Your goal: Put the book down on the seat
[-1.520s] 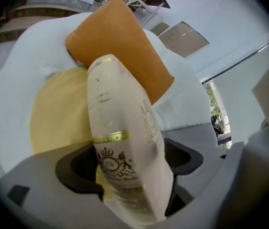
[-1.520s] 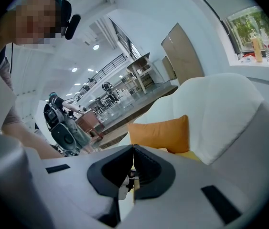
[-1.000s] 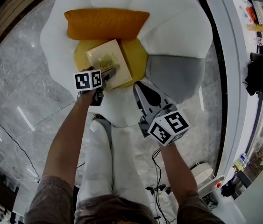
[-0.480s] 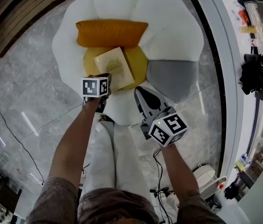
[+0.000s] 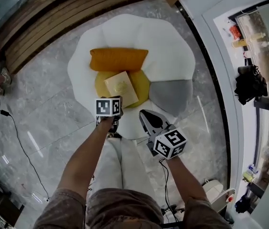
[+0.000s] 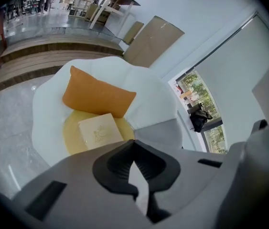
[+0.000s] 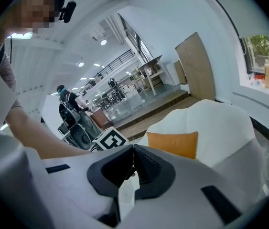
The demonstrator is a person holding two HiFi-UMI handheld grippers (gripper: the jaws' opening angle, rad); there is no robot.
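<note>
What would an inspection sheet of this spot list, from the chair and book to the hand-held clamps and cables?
Surface: white petal-shaped chair with a yellow seat.
Job's things: book lies flat on the seat, in front of the orange pillow, touched by neither gripper.
Clutter: small white object on the floor, unclear what.
Grippers: left gripper shut, empty; right gripper shut, empty; both short of the book.
Cables: black cable across the floor at left; second cable trailing below the right gripper.
Surroundings: wooden steps, window sill with bottles, black bag.
</note>
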